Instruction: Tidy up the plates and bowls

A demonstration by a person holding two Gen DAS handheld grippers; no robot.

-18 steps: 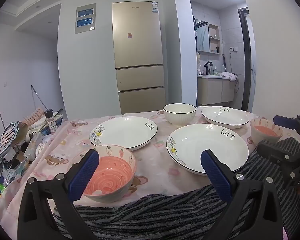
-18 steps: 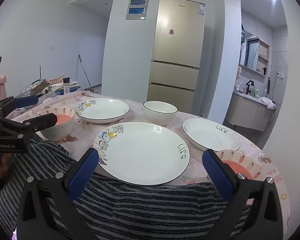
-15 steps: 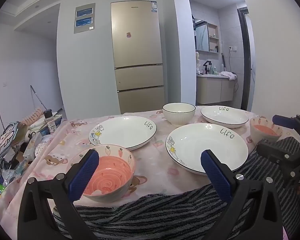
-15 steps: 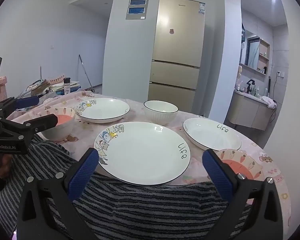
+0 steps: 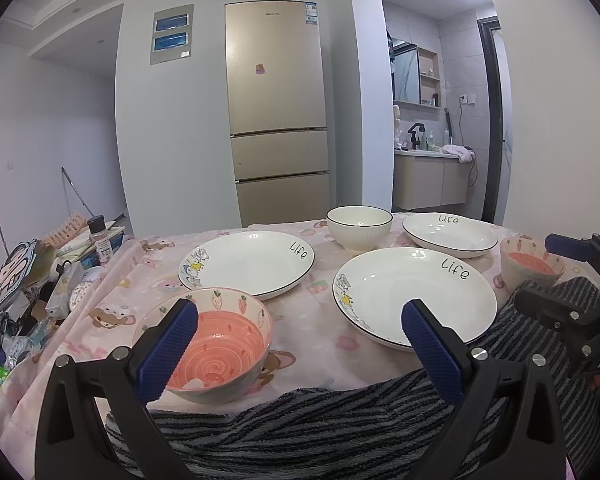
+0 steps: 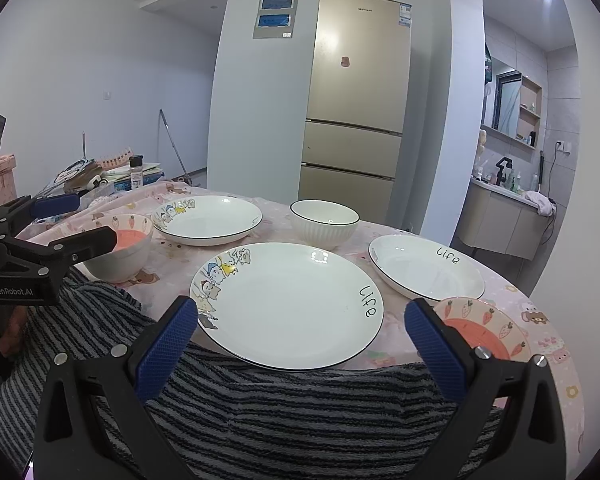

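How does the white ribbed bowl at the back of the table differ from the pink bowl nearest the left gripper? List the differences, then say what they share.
1. The white ribbed bowl is plain white inside; the pink bowl has a pink swirl inside.
2. The white bowl has a thin dark rim line; the pink bowl's rim band carries strawberries and carrots.
3. The white bowl's outside is ribbed; the pink bowl's looks smooth.

Both stand upright and empty on the pink tablecloth.

Almost nothing changed: the dishes on the desk (image 5: 316, 336) sat marginally higher in both wrist views, and nothing was picked up or shifted
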